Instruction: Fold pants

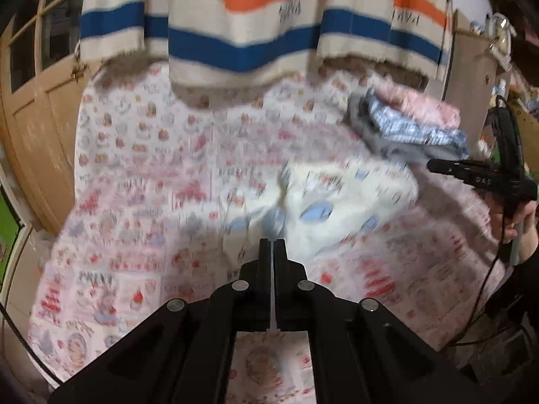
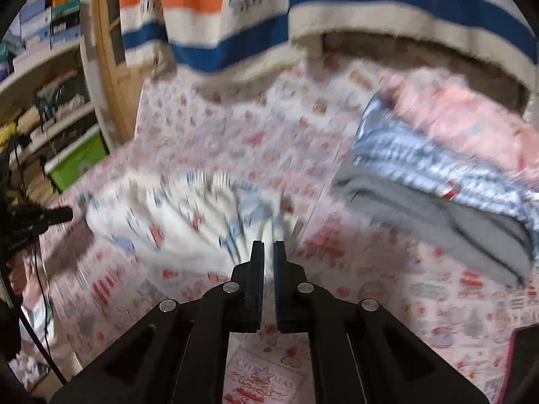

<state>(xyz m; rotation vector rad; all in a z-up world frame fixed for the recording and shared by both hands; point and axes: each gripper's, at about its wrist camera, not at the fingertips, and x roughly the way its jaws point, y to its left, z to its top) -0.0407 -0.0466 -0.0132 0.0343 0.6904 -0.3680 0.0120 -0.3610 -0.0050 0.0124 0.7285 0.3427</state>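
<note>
Lying crumpled on patterned cloth (image 1: 141,168): white pants (image 1: 340,202) | soft, light; grasp hem edge | left gripper (image 1: 272,242) jaws closed, empty | right gripper (image 2: 268,244) jaws narrow, apparently pinching fabric

Motion-blurred white pants (image 2: 175,215) with blue and red print lie bunched on a pink patterned cloth (image 2: 387,306); the right gripper (image 2: 268,247) hangs over their near edge, jaws narrowly parted, grip unclear; folded clothes (image 2: 438,181) stack to the right; the other gripper (image 2: 50,217) shows at far left; a striped towel (image 2: 337,10) hangs behind.
</note>
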